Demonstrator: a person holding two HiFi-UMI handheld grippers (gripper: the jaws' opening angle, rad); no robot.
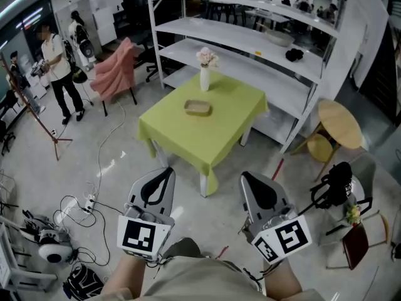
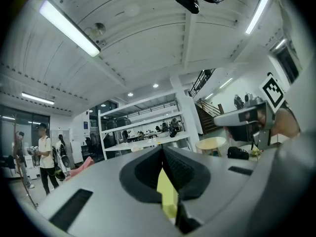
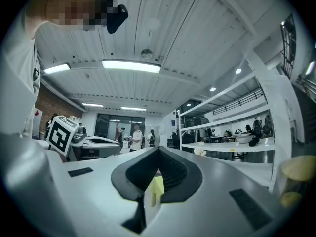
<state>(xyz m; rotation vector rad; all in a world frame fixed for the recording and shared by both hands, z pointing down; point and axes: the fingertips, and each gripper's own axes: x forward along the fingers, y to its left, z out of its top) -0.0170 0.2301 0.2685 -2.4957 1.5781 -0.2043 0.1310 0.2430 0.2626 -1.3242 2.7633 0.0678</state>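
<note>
- The white shelf rack (image 1: 250,39) filled the upper right of the head view.
- The green-clothed bench (image 1: 219,127) stood mid-frame, well apart from both grippers.
- My left gripper (image 1: 166,171), lower left, had its jaws together on nothing.
- My right gripper (image 1: 246,177), lower right, was likewise closed and empty.
- A shallow tray (image 1: 198,108) lay mid-bench.
- A white vase (image 1: 205,78) stood upright just above it.

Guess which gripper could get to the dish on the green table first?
Probably the left gripper, but barely: the dish lies slightly to its side. Both it and the right gripper are shut, empty and short of the table.
</note>
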